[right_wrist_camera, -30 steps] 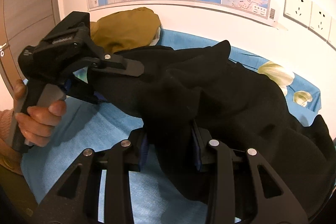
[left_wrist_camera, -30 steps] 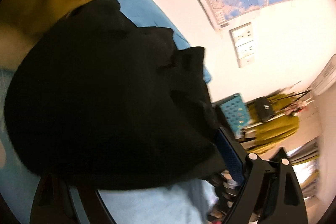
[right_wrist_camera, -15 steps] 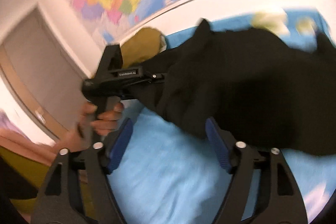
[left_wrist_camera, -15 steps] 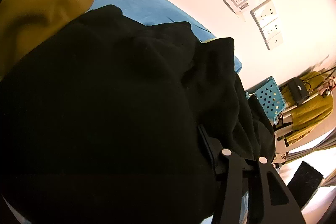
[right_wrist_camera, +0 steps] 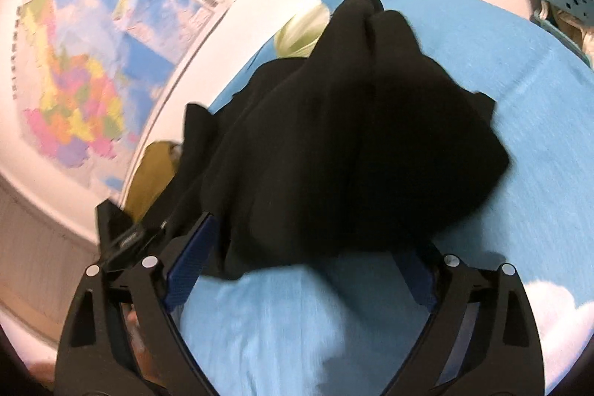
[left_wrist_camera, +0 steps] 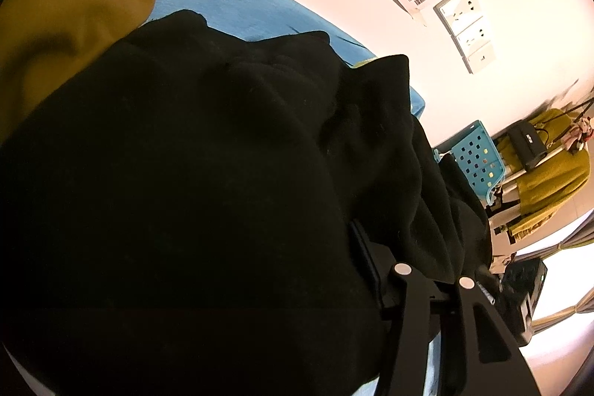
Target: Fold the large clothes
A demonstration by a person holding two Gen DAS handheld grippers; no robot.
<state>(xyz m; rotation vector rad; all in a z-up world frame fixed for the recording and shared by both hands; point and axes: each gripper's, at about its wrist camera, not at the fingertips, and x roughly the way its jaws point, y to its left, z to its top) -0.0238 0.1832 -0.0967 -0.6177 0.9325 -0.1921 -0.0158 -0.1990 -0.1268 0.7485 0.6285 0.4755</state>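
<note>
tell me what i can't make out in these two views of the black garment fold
- Left wrist view: the black garment covers the left gripper's near finger, so its grip cannot be told.
- Right wrist view: the right gripper stands open; motion blur smears the wall map.
- Garment type: bunched, unclear in both views.

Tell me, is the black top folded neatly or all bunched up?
Bunched up. The black top sits in a rumpled heap on the blue sheet, with lumps and loose flaps, no flat neat edges. The right tongs are open around it.
</note>
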